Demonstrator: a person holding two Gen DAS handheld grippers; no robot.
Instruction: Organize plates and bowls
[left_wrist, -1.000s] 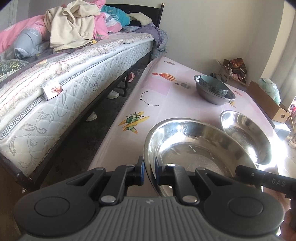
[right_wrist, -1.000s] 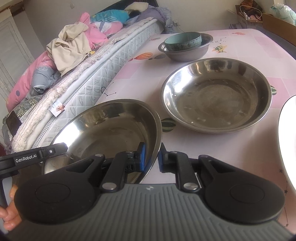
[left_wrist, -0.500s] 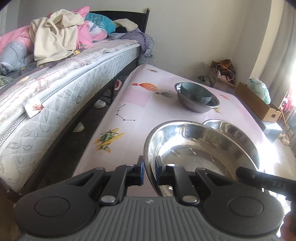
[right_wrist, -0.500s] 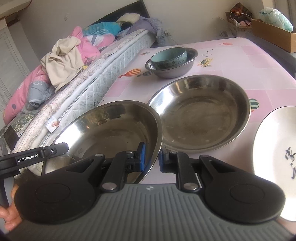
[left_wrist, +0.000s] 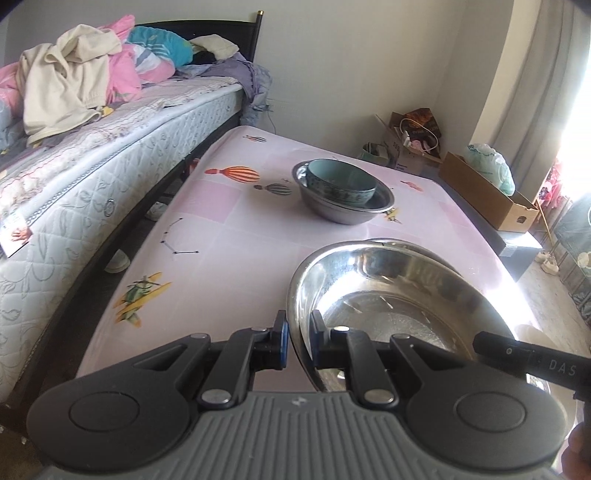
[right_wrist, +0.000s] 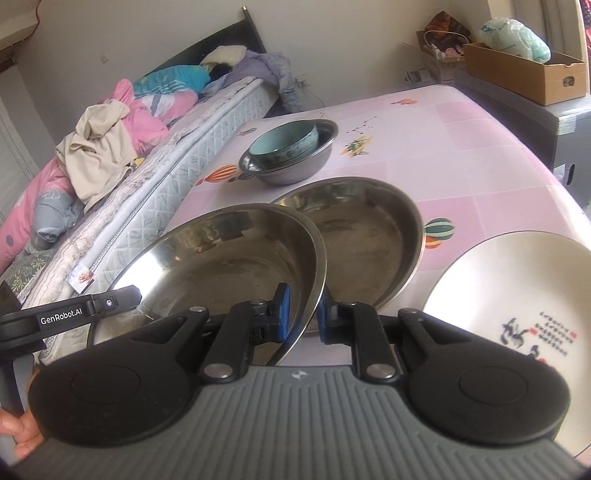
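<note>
A: Any lettering to read?
B: "GenRobot.AI" in white on the black bar of the left gripper (right_wrist: 74, 314), seen from the right wrist. "DAS" on the black bar of the right gripper (left_wrist: 539, 363), seen from the left.
A: And the round white ceramic plate (right_wrist: 517, 295)?
B: Small red and black characters, too small to read

Setting: home bedroom. Bed (left_wrist: 122, 155) with quilted mattress and heaped clothes (left_wrist: 74, 85) at upper left; tabletop (left_wrist: 236, 229) under pink balloon-print cloth, centre; cardboard box (left_wrist: 487, 195) and curtain (left_wrist: 532, 74) at right.
</note>
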